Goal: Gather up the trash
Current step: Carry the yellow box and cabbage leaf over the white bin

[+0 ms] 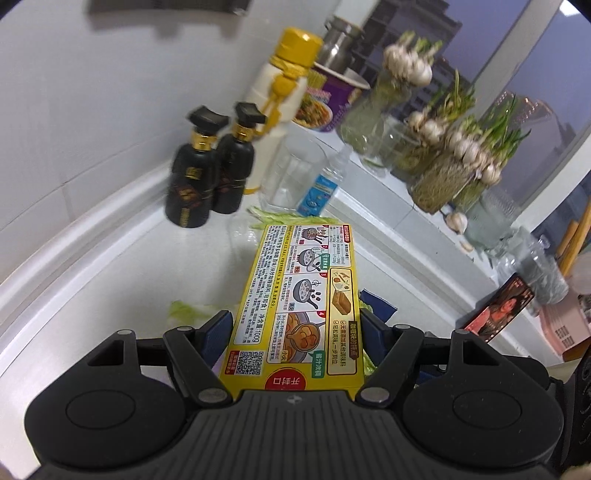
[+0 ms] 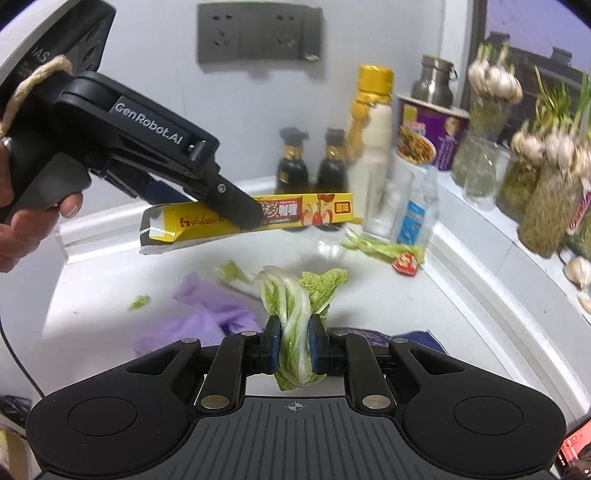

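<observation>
My left gripper (image 1: 295,321) is shut on a long yellow curry box (image 1: 299,280), which sticks out forward above the white counter (image 1: 129,280). The right wrist view shows that same gripper (image 2: 240,214) gripping the box (image 2: 317,212) in mid-air, a hand on its handle. My right gripper (image 2: 295,328) is shut on a limp cabbage leaf (image 2: 291,295), lifted off the counter. Below lie a purple plastic bag (image 2: 210,314), a red wrapper (image 2: 405,263) and cabbage scraps (image 2: 373,245).
Two black bottles (image 1: 207,173), a white bottle with a yellow cap (image 1: 284,99), a glass (image 1: 291,173) and a small plastic bottle (image 1: 321,188) stand in the corner. A noodle cup (image 2: 430,136) and jars of sprouting garlic (image 1: 443,162) line the sill. A wall socket (image 2: 258,33) is above.
</observation>
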{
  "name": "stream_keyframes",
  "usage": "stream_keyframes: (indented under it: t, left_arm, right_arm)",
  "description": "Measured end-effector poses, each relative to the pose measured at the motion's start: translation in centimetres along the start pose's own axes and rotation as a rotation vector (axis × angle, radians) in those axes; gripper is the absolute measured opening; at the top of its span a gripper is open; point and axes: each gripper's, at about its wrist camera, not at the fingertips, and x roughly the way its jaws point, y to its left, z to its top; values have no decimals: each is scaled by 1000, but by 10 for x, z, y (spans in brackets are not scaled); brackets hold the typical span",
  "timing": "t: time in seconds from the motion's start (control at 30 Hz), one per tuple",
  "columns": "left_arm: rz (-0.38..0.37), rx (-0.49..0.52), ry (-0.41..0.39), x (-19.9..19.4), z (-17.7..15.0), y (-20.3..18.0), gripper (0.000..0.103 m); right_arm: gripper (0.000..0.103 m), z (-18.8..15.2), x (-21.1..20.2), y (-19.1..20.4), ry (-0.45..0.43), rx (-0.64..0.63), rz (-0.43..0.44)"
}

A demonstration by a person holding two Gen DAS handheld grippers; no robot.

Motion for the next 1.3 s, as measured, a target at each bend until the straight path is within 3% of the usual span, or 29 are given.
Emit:
stream_keyframes:
  t: [0.7, 1.3]
  left_arm:
    - [95, -175, -138, -126, -98, 84, 69]
    - [218, -403, -135, -189, -205, 161, 69]
  right_arm:
    - [14, -12, -29, 129, 37, -41, 183]
    - [14, -29, -21, 251, 130, -189, 380]
